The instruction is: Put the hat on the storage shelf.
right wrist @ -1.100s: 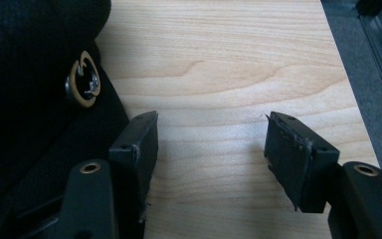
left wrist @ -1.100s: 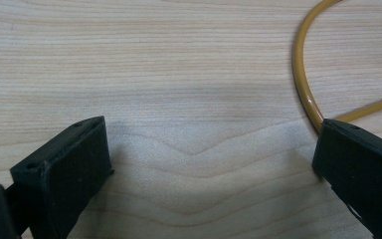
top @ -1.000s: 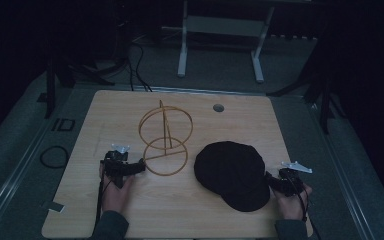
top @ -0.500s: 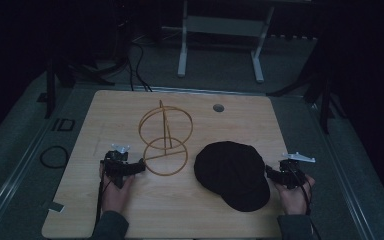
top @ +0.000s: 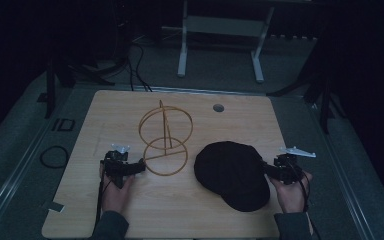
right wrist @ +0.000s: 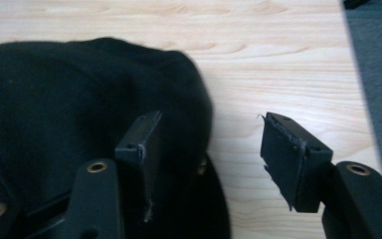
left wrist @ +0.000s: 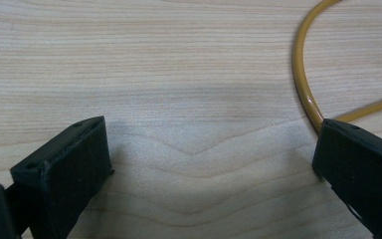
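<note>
While both grippers sit low over the near half of the table, the work looks barely begun.

Right gripper [top: 272, 170]: held in the hand near the right edge, jaws wide and just opened further; one jaw stands over the cap's rim, the other over bare wood, neither pad pressing.

Black cap [top: 232, 172]: lies flat on the table's near right part, brim toward the near edge, unheld; in the right gripper view its dark cloth [right wrist: 69, 109] runs under the left-hand jaw.

Left gripper [top: 139, 166]: near the left edge side, jaws wide, nothing between them but wood; one jaw tip touches or nearly touches the stand's base ring [left wrist: 306, 89].

Wire hat stand [top: 165, 137]: yellow, upright at the table's middle, flat ring base with a standing loop above, empty.

Table [top: 120, 220]: light wood, a small round grommet [top: 218, 107] near the far edge.

Progress: judged early; the cap is ungrasped and off the stand. Left: grip the cap, lift it, set it on the loop, probably steadying the base.
</note>
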The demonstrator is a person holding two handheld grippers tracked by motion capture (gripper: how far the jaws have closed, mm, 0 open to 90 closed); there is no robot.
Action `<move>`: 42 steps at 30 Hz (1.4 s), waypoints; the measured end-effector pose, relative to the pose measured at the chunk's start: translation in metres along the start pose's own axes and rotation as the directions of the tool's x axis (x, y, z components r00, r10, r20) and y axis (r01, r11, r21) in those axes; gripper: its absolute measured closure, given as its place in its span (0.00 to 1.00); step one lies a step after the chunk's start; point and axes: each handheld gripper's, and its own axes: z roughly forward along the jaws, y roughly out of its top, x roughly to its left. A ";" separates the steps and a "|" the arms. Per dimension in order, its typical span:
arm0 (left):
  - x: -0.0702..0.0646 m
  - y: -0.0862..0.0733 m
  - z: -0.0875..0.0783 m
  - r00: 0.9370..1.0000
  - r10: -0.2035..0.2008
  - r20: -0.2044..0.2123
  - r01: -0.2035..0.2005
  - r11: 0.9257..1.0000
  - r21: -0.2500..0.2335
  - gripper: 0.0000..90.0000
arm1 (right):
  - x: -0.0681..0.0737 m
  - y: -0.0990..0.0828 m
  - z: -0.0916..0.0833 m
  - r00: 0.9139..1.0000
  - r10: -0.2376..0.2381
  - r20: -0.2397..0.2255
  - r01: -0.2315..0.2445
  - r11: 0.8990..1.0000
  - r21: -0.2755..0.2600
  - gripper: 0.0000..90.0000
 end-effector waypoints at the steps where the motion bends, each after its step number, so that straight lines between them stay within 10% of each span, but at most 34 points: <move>1: 0.000 0.000 0.000 1.000 0.001 0.000 -0.001 1.000 0.001 0.01 | 0.001 0.000 0.004 1.000 0.002 -0.009 -0.002 1.000 0.013 0.44; 13: 0.000 0.000 0.000 1.000 0.002 0.000 -0.002 1.000 0.002 0.01 | 0.001 -0.005 0.038 0.991 0.115 -0.069 -0.102 0.981 0.166 0.64; 27: 0.000 0.000 0.000 1.000 0.002 0.000 -0.002 1.000 0.002 0.01 | 0.023 0.005 0.045 0.992 -0.024 0.121 -0.005 0.972 0.235 0.83; 42: 0.000 0.000 0.000 1.000 0.000 0.000 0.000 1.000 0.000 0.01 | 0.019 0.015 0.044 0.996 -0.006 0.092 -0.015 0.972 0.236 0.83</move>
